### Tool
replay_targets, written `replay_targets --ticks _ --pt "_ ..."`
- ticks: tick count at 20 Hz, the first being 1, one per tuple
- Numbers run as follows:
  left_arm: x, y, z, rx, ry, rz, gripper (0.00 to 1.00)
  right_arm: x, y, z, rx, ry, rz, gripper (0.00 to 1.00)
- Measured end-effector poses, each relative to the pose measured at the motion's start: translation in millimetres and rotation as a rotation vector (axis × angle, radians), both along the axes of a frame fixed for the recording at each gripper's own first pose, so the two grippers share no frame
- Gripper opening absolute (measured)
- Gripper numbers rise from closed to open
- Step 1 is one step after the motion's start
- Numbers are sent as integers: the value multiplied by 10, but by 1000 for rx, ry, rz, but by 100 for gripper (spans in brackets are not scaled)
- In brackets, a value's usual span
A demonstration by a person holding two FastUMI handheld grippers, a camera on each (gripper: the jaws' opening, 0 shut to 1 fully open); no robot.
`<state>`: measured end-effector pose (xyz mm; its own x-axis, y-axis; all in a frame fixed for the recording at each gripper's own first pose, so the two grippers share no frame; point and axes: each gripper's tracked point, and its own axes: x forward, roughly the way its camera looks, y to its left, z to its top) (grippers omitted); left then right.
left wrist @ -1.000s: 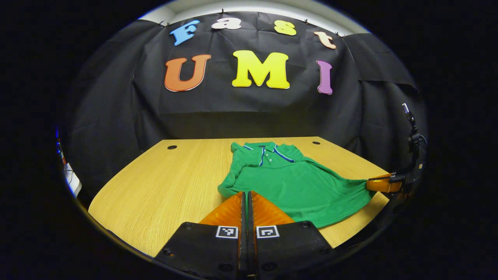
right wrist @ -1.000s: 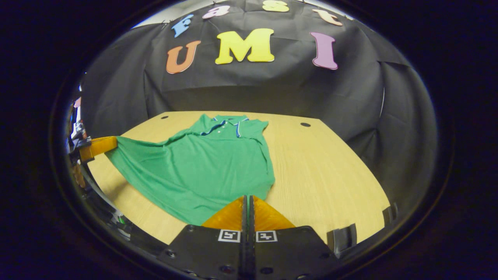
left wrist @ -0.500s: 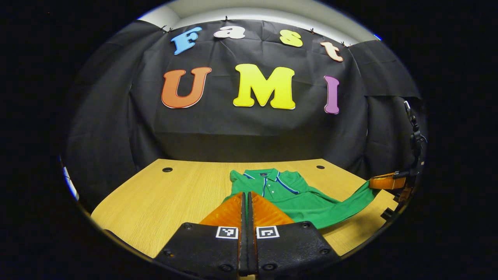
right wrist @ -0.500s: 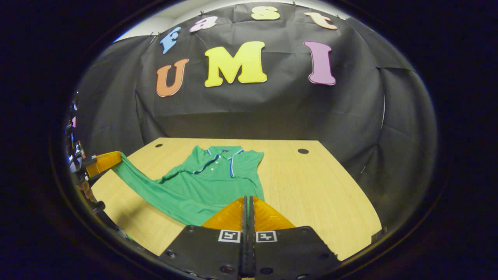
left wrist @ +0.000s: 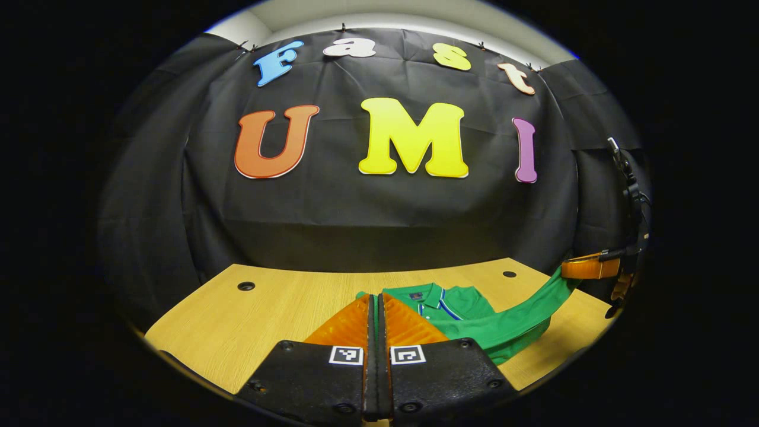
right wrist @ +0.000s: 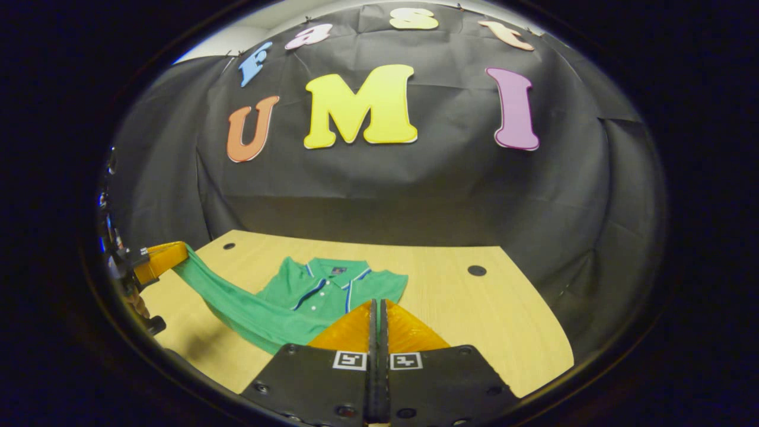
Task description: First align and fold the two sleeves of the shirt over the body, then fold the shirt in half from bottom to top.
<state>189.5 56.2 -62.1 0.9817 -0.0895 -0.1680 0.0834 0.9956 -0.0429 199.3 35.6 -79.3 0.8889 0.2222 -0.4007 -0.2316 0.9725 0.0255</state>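
Observation:
A green polo shirt [left wrist: 468,308] with a blue-and-white trimmed collar [right wrist: 332,279] lies on the wooden table [left wrist: 267,314], collar toward the back wall. Its bottom hem is lifted off the table and stretched as a band [right wrist: 237,302] between the two grippers. My left gripper [left wrist: 375,298] is shut on one hem corner, and it shows far left in the right gripper view [right wrist: 161,258] with cloth in its fingers. My right gripper [right wrist: 376,303] is shut on the other corner, and it shows at far right in the left gripper view [left wrist: 588,267]. The shirt's lower body is hidden under the raised hem.
The table [right wrist: 492,320] has a round cable hole near each back corner [left wrist: 245,286] [right wrist: 476,270]. Black cloth wall stands right behind the table's far edge. Bare wood lies to either side of the shirt.
Both grippers have carried the hem up and forward toward the collar. Less of the shirt's body shows, and the collar sits closer to the fingertips.

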Motion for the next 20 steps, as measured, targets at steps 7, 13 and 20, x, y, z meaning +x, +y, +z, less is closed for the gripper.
replay_targets --ticks 7,13,20 --pt "827 81 -38 -22 -45 21 3 919 69 26 -32 -77 -37 0" --pt "1500 172 -544 8 32 24 3 1710 172 -406 -68 -80 -44 0" --pt "2014 330 -1184 47 114 38 3 2337 247 -973 -130 -20 -57 0"
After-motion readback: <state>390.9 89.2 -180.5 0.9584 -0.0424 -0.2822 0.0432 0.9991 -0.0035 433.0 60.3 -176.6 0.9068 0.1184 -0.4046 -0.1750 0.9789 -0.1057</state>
